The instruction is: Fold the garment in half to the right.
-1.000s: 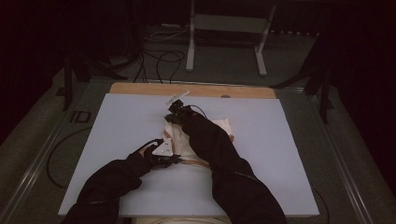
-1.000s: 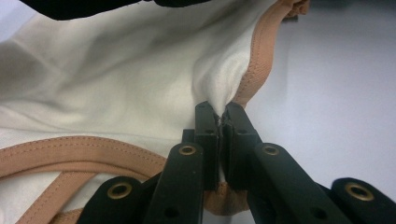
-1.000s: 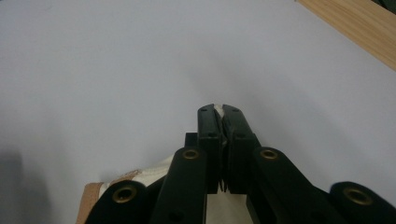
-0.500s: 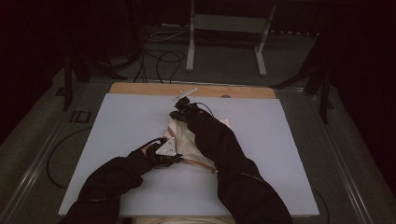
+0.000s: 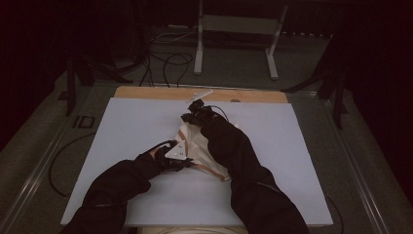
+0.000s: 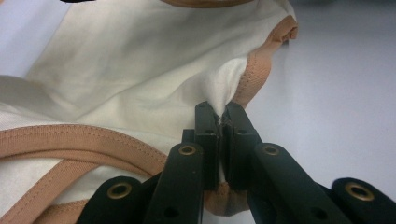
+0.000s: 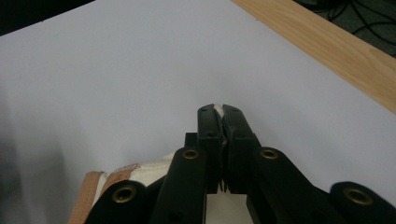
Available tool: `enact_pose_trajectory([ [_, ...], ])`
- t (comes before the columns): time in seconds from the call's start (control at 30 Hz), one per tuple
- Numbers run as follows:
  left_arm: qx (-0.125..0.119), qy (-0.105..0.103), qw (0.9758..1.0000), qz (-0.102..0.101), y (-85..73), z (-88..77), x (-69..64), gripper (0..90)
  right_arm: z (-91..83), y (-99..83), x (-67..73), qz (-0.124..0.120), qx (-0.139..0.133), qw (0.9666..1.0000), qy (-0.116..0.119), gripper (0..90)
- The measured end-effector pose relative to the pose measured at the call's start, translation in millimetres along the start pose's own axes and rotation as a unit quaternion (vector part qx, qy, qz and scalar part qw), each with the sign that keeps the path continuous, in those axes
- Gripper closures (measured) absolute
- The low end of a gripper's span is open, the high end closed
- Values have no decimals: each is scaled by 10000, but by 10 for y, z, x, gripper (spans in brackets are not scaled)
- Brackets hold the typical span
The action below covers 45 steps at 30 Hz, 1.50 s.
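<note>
Since the earlier frame, our right tongs (image 5: 191,116) carried their clamped garment (image 5: 200,151) corner toward the wooden edge (image 5: 146,92); left tongs (image 6: 222,122) clamped its trim, stretching the garment flatter.

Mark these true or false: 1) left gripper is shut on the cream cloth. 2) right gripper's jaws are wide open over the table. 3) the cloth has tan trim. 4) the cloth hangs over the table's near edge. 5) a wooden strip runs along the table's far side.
1) True. The left gripper pinches the cream cloth beside its edging.
2) False. The right gripper has its jaws closed, with a sliver of the cloth showing at the tips.
3) True. The tan trim borders the cloth.
4) False. The cloth lies on the white table, mid-surface, between the two grippers.
5) True. The wooden strip runs along the far edge.
</note>
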State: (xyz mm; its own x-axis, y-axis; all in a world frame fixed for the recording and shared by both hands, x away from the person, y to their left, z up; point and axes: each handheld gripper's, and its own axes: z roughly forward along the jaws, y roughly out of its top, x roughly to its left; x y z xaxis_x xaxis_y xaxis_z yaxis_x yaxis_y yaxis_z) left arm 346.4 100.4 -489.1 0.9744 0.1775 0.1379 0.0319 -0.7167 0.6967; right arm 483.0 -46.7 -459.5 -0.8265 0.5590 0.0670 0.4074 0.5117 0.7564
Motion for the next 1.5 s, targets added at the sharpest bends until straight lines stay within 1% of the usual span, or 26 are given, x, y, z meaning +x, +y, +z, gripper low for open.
enact_pose_trajectory([
  [0.07, -25, -5, 10000, 8, 22, -3, 1, 867, -31, -4, -11, 27, -17, 10000, -23, 875],
  [0.17, -43, -26, 10000, 24, 54, -5, 3, 867, -50, -8, -19, 29, -55, 10000, -15, 874],
  [0.37, -55, -47, 10000, 56, 115, -7, 4, 866, -149, -17, -35, 14, -125, 9999, -26, 874],
  [0.57, -21, -64, 9998, 160, 199, -6, 9, 867, -242, -17, -64, 55, -179, 9998, -58, 874],
  [0.67, -3, -103, 9998, 145, 238, -4, 22, 867, -289, -18, -76, 51, -210, 9997, -87, 875],
  [0.7, 8, -113, 9998, 172, 252, -1, 27, 867, -307, -20, -78, 50, -219, 9997, -91, 875],
  [0.73, -24, -130, 9998, 149, 265, 4, 25, 867, -325, -26, -84, 42, -227, 9997, -103, 874],
  [0.9, 30, -139, 9996, 241, 334, 27, 31, 867, -423, -72, -130, 111, -275, 9994, -150, 875],
  [0.97, 18, -155, 9996, 238, 360, 42, 23, 867, -466, -96, -148, 142, -299, 9993, -158, 875],
  [1.0, 53, -166, 9994, 297, 374, 48, 25, 867, -486, -108, -155, 154, -317, 9993, -152, 874],
  [1.03, 37, -177, 9995, 278, 386, 60, 20, 867, -506, -120, -163, 148, -321, 9992, -171, 874],
  [1.23, 119, -213, 9990, 384, 466, 98, 29, 867, -607, -200, -218, 182, -353, 9989, -231, 874],
  [1.27, 117, -217, 9990, 363, 476, 108, 27, 867, -622, -213, -227, 200, -358, 9989, -241, 874],
  [1.33, 178, -249, 9986, 430, 504, 128, 33, 867, -649, -240, -244, 228, -375, 9988, -232, 875],
  [1.5, 244, -309, 9982, 462, 552, 192, 34, 867, -692, -302, -266, 255, -375, 9986, -260, 875],
])
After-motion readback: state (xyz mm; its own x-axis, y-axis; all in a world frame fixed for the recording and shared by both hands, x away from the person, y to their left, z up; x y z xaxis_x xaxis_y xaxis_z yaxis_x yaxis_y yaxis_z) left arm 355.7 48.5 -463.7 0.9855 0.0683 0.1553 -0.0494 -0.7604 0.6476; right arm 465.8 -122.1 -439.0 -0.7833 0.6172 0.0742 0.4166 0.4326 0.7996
